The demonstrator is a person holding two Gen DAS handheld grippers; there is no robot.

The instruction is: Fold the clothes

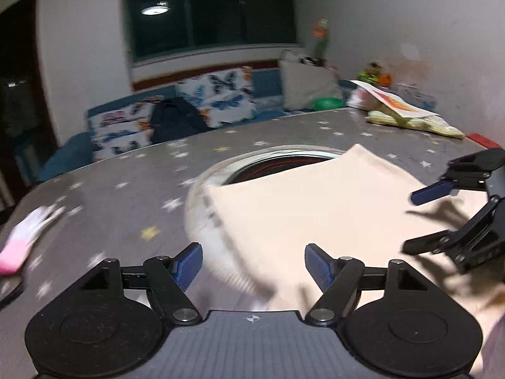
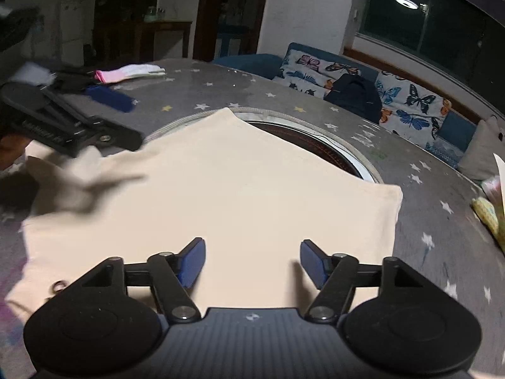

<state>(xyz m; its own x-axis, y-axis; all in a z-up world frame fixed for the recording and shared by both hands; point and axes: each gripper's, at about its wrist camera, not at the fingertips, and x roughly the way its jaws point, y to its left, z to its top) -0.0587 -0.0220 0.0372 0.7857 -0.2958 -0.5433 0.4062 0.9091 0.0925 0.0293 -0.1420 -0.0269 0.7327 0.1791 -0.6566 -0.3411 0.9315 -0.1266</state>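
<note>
A cream garment (image 1: 315, 208) lies flat and folded on the grey star-patterned table (image 1: 126, 183), partly covering a round hole in the tabletop (image 1: 284, 161). It also shows in the right wrist view (image 2: 236, 189). My left gripper (image 1: 253, 265) is open and empty, hovering over the garment's ribbed left edge. My right gripper (image 2: 252, 262) is open and empty above the garment's near edge. The right gripper also shows at the right of the left wrist view (image 1: 419, 221), open. The left gripper also shows at the left of the right wrist view (image 2: 123, 120), open.
A pink and white glove (image 1: 28, 237) lies at the table's left edge, also seen in the right wrist view (image 2: 129, 72). Papers and a yellow-green cloth (image 1: 410, 117) sit at the far right. A butterfly-print sofa (image 1: 189, 107) with a dark backpack (image 1: 176, 120) stands behind the table.
</note>
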